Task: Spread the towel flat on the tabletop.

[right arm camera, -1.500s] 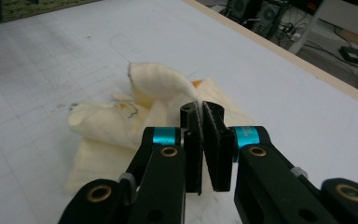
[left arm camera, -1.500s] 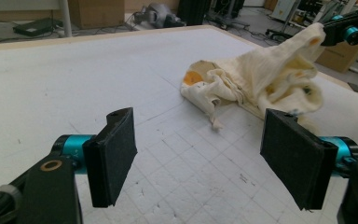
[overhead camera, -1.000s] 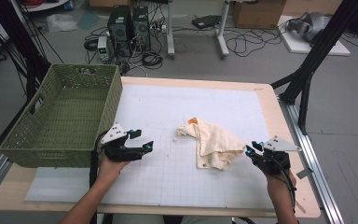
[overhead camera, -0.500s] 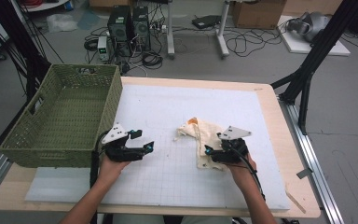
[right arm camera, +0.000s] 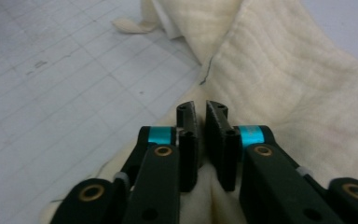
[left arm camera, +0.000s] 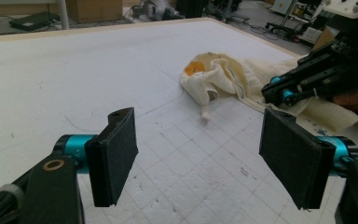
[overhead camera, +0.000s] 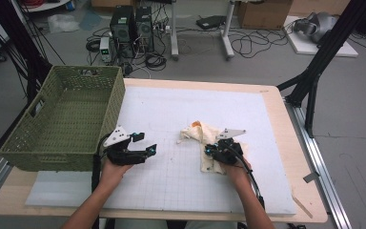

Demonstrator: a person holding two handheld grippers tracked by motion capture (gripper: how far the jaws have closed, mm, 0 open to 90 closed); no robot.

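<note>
We see a cream cloth (overhead camera: pixel 205 138) crumpled on the white mat (overhead camera: pixel 171 109), right of the mat's centre, with an orange patch at its 11 o'clock end. The mat covers a wooden table (overhead camera: pixel 286 124).

The right gripper (overhead camera: pixel 208 153) sits on the cloth's near edge, at about 6 o'clock of the heap. Its jaws have just been closing. In the right gripper view (right arm camera: pixel 201 114) the two black pads stand almost together, a narrow slit between them, with a fold of cloth (right arm camera: pixel 279 74) rising into that slit from below. We read it as pinched on the cloth.

The left gripper (overhead camera: pixel 145 144) hangs over bare mat at about 9 o'clock from the cloth, well apart from it, just beside the near right corner of the green basket (overhead camera: pixel 62 119). In the left gripper view its jaws stand wide apart with only gridded mat (left arm camera: pixel 74 70) between them; the cloth (left arm camera: pixel 223 77) lies farther off at 1 o'clock, with the right gripper (left arm camera: pixel 272 91) on it.

The basket stands at the table's left edge, at 9 o'clock from the mat's centre.
</note>
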